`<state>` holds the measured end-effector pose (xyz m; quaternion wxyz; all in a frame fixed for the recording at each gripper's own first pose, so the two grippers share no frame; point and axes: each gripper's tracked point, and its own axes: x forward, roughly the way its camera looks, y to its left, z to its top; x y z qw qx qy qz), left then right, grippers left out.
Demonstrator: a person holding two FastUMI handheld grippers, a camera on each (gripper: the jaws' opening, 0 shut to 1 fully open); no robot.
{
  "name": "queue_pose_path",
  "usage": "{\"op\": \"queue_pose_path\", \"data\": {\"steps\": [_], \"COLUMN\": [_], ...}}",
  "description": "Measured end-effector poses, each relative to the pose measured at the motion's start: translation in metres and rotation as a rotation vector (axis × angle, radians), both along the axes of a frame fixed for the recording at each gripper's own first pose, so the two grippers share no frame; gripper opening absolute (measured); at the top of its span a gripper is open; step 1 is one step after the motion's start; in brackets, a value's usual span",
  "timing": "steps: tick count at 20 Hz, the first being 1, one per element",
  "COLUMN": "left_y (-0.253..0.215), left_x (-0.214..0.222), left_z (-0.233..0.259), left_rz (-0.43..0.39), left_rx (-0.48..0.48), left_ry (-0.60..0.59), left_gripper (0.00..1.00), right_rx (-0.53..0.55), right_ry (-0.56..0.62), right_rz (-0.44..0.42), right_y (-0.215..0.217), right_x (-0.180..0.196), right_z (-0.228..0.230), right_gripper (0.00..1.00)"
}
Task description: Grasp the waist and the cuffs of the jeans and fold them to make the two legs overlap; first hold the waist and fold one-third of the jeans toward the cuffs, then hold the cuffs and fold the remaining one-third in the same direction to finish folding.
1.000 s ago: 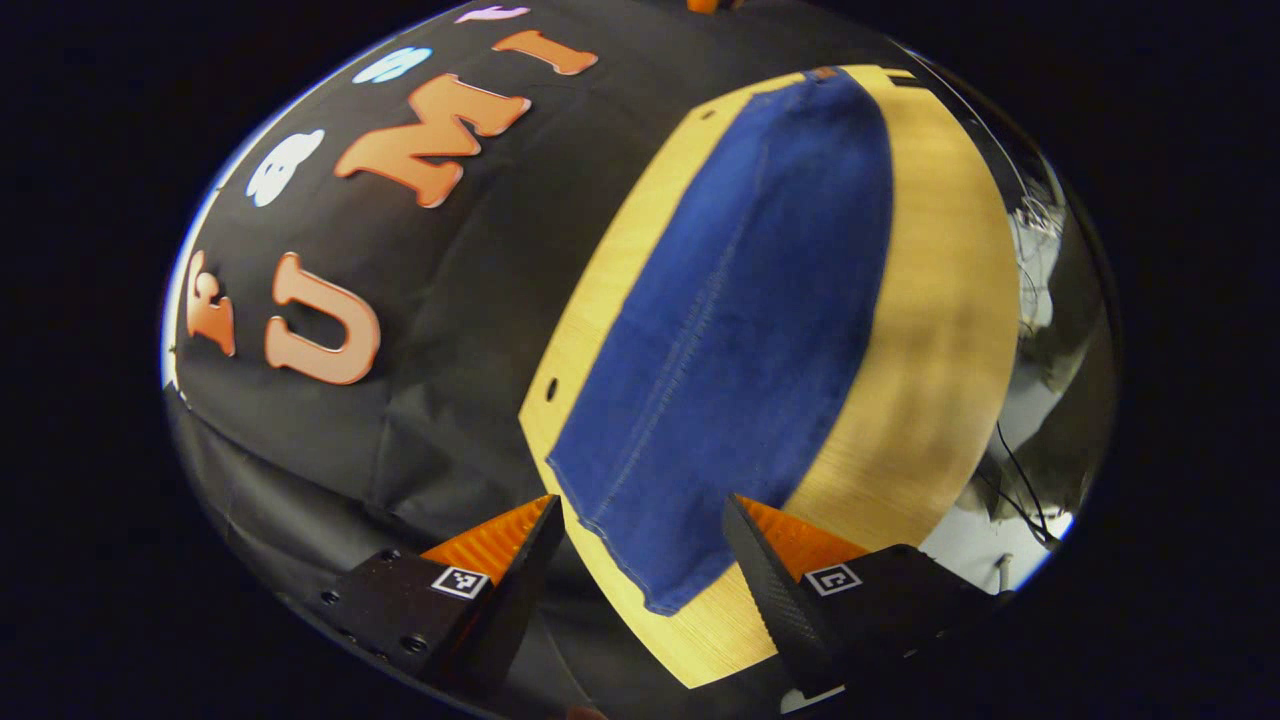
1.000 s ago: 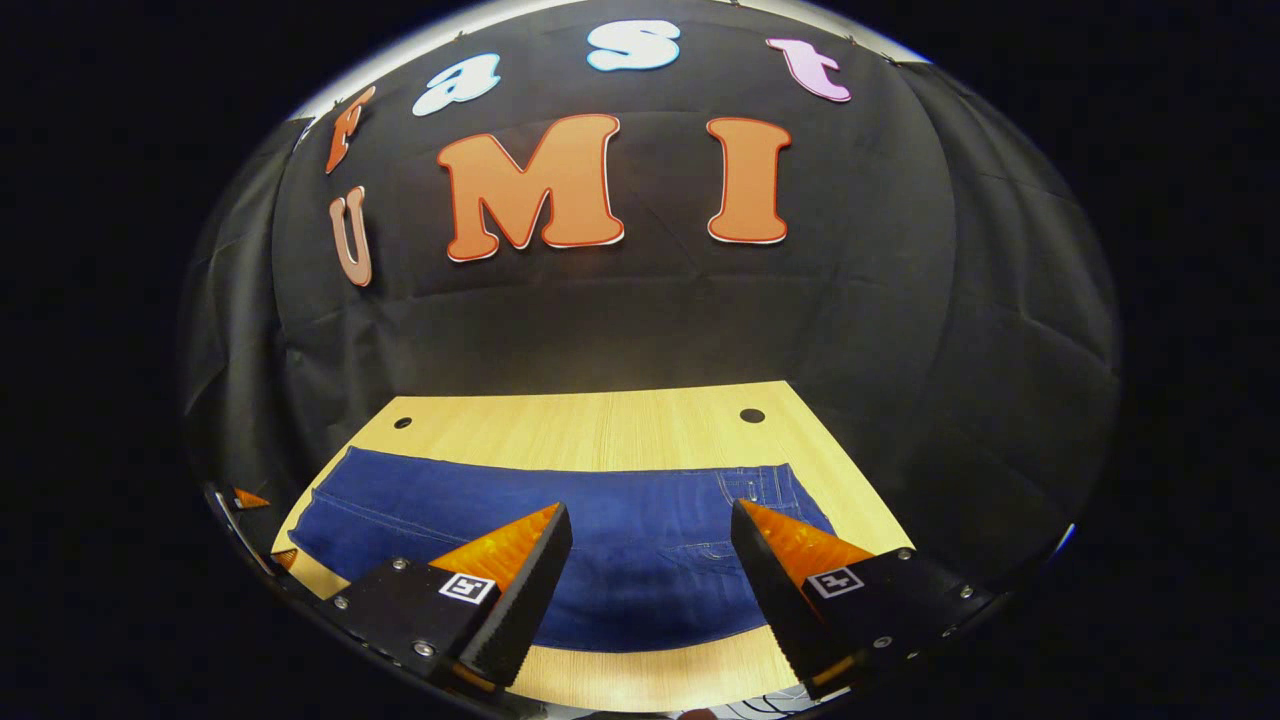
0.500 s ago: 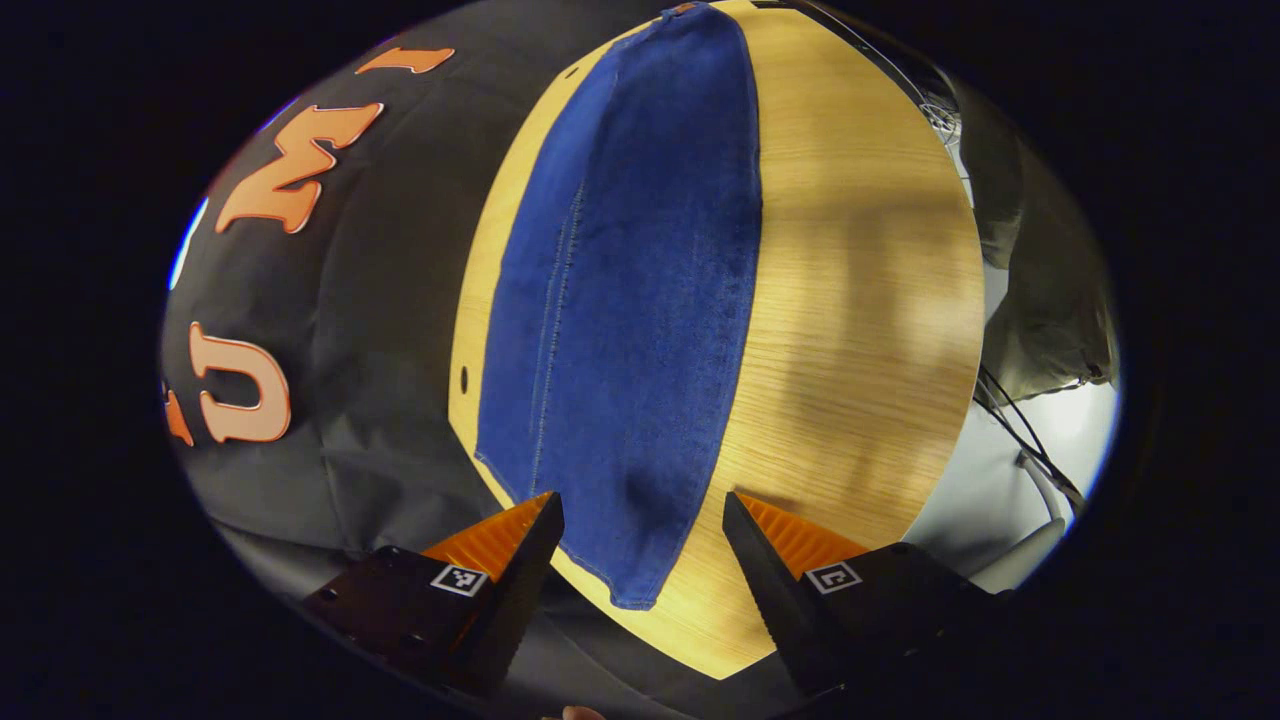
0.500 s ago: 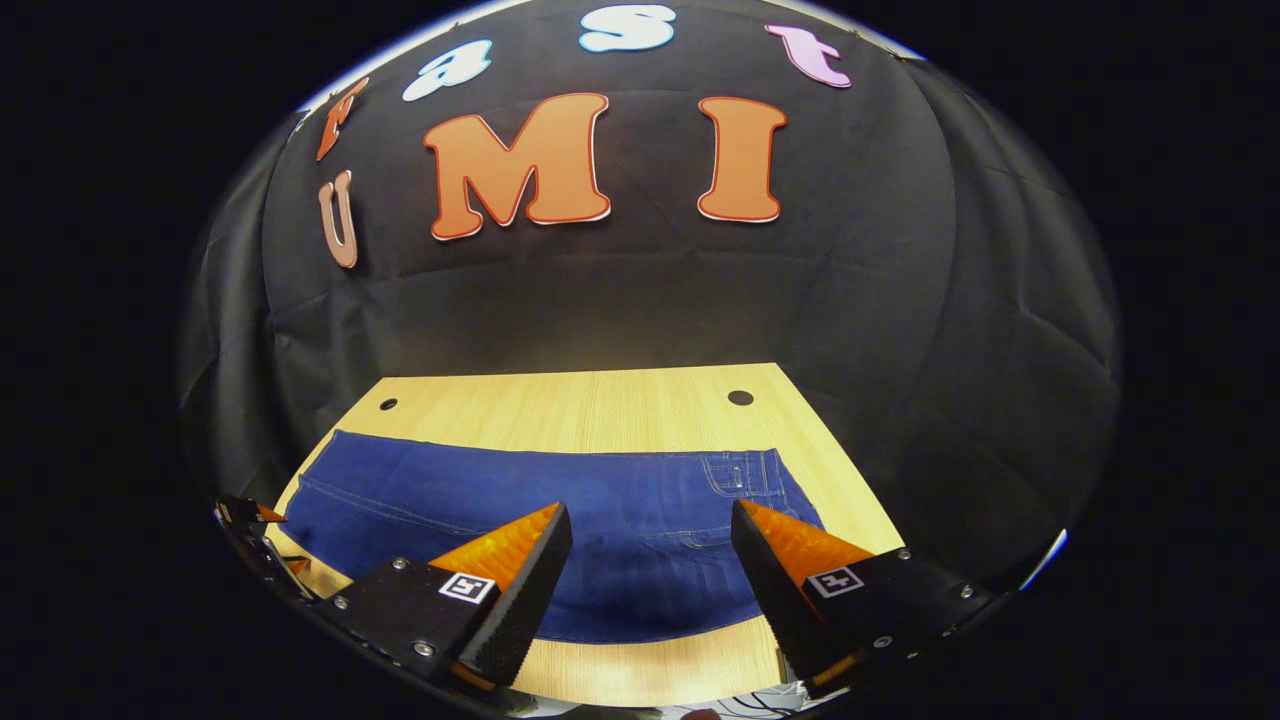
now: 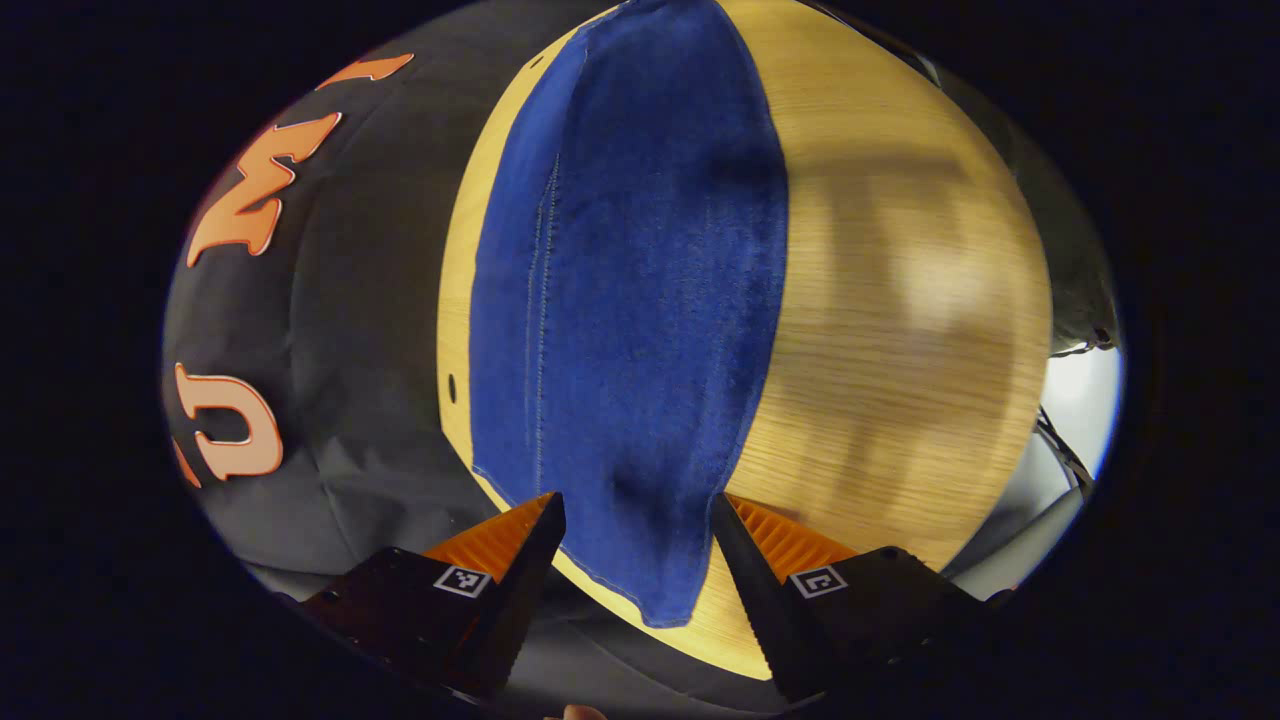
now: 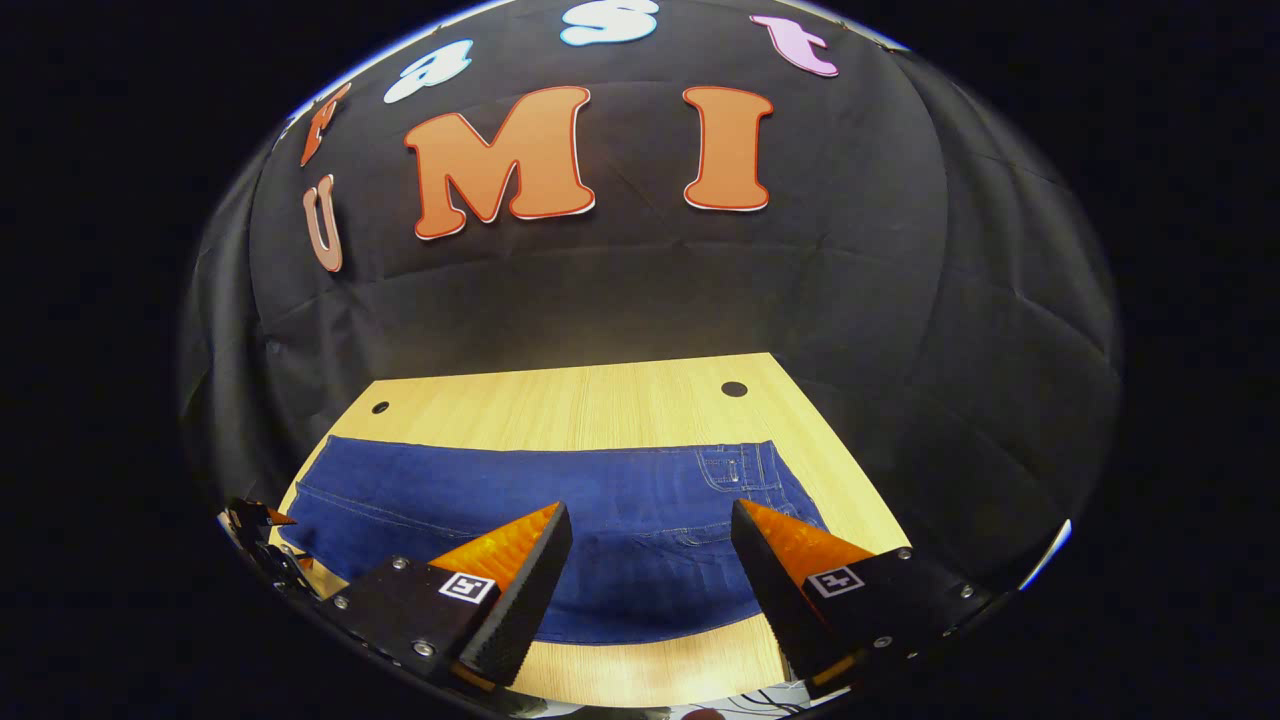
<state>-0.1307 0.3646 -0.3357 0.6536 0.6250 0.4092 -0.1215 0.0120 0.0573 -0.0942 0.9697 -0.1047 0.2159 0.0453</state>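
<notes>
Dark blue jeans (image 5: 640, 300) lie flat along the wooden table (image 5: 900, 300), the two legs stacked one on the other. In the left gripper view the cuff end (image 5: 645, 585) lies nearest, at the table's edge. My left gripper (image 5: 635, 500) is open just above it, one finger on each side of the cuff. In the right gripper view the jeans (image 6: 620, 500) run across, with the waist and pocket (image 6: 745, 468) at the right. My right gripper (image 6: 649, 507) hovers open over the near long edge, close to the waist half. The left gripper (image 6: 272, 540) shows small at the far left.
The table (image 6: 580, 400) has two round holes at its far corners (image 6: 734, 388) (image 6: 380, 407). The black cloth wall stands right behind it. Cables (image 6: 760, 705) lie off the near edge, and bare wood runs beside the jeans.
My left gripper has swung round and come closer to the cuff, now straddling it. The right gripper has drifted slightly back and up. The jeans lie as before.
</notes>
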Motion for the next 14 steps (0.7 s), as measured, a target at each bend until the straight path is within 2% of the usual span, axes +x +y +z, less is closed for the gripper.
{"op": "queue_pose_path", "data": {"steps": [4, 6, 7, 9, 10, 11, 12, 13, 14], "left_y": [0.013, 0.015, 0.016, 0.02, 0.02, 0.021, 0.02, 0.021, 0.025], "left_x": [0.031, 0.048, 0.055, 0.069, 0.074, 0.075, 0.075, 0.075, 0.075], "left_z": [0.002, -0.003, -0.006, -0.014, -0.019, -0.019, -0.019, -0.02, -0.024], "left_rz": [-0.007, -0.021, -0.029, -0.048, -0.055, -0.053, -0.052, -0.035, -0.005], "left_rx": [0.039, 0.047, 0.045, 0.047, 0.054, 0.057, 0.05, 0.032, -0.005], "left_ry": [-0.102, -0.131, -0.138, -0.17, -0.18, -0.187, -0.187, -0.173, -0.161], "left_gripper": [0.88, 0.8, 0.73, 0.41, 0.37, 0.24, 0.16, 0.11, 0.1], "right_rx": [-0.017, -0.021, -0.025, -0.032, -0.038, -0.048, -0.072, -0.114, -0.176], "right_ry": [0.01, 0.021, 0.03, 0.036, 0.035, 0.033, 0.03, 0.017, -0.011], "right_rz": [0.0, 0.001, 0.004, 0.013, 0.013, 0.016, 0.018, 0.021, 0.024], "right_y": [0.006, 0.01, 0.013, 0.016, 0.017, 0.016, 0.012, 0.002, -0.01], "right_x": [-0.001, 0.0, -0.001, -0.002, 0.0, 0.001, 0.003, 0.005, 0.009], "right_z": [-0.003, -0.009, -0.013, -0.021, -0.023, -0.025, -0.025, -0.024, -0.019], "right_gripper": [0.97, 0.97, 0.98, 0.98, 0.98, 0.98, 0.98, 0.98, 0.98]}}
